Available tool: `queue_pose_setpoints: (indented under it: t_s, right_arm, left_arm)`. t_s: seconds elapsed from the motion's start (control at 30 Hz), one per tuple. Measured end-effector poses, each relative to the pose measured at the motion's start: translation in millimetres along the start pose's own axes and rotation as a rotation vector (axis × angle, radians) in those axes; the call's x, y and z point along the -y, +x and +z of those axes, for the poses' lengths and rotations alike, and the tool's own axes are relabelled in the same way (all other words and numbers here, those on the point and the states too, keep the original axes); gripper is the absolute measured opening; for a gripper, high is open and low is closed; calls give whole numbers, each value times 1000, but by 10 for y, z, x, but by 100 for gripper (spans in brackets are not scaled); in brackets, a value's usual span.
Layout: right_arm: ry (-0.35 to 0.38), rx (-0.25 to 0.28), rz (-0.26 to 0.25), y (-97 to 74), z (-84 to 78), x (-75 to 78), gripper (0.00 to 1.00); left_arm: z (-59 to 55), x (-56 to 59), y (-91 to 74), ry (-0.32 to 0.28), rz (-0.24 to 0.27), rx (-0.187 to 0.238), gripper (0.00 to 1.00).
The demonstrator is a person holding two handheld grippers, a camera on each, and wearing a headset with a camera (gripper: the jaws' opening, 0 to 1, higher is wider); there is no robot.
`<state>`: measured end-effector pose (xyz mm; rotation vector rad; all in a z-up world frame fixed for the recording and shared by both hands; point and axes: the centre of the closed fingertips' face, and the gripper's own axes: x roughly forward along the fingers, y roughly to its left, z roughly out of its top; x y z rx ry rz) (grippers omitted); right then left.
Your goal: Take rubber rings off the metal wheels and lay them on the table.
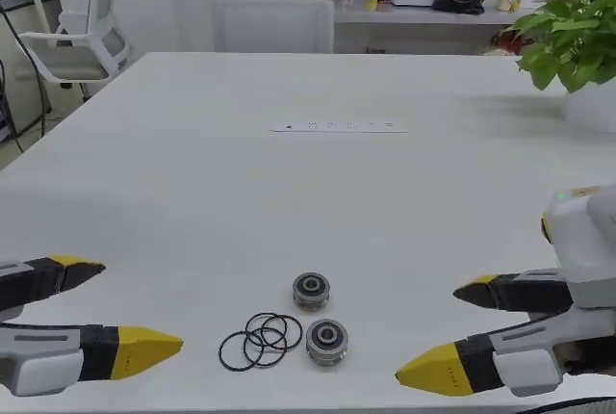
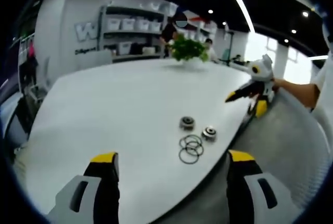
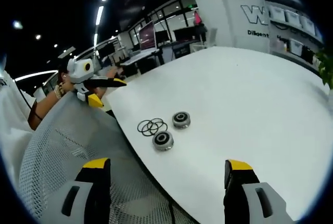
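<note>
Two metal wheels lie flat on the table (image 1: 289, 183) near its front edge, the far wheel (image 1: 310, 291) and the near wheel (image 1: 326, 340) just apart from each other. Beside the near wheel, on its left in the head view, several black rings (image 1: 260, 340) lie in a loose, overlapping heap on the table. The wheels are too small to tell whether any ring sits in either groove.

The left gripper (image 1: 135, 305) hovers well to the left of the heap, and the right gripper (image 1: 430, 332) hovers well to the right of the wheels. Both have their fingers (image 1: 144, 349) spread wide and hold nothing.

By their look, the wheels are solid and stiff, heavy for their bulk, with smooth metal that could slip from a shallow pinch. Lying flat they should not roll, but tipped on edge they would. The firm hold is probably across the rim, one finger on each side, low against the table.

The rings look thin, light, soft and stretchy, and rubber tends to cling. A ring seated in a groove would likely need a fingertip worked under it at one spot, then peeling over the flange while the other gripper pins the wheel. The loose rings overlap, so nudging one may drag its neighbours.
</note>
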<state>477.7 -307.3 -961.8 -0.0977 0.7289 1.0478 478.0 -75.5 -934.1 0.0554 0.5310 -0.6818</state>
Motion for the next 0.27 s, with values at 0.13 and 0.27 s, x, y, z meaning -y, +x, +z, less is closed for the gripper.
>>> queue_pose_setpoints:
  t_s: [0.13, 0.27]
  right_arm:
    - [-6, -45, 8, 16, -101, -39, 92]
    - [-3, -52, 11, 8, -128, -43, 91]
  left_arm:
    - [-32, 8, -2, -44, -3, -4, 88]
    - [-38, -14, -13, -64, 13, -1, 88]
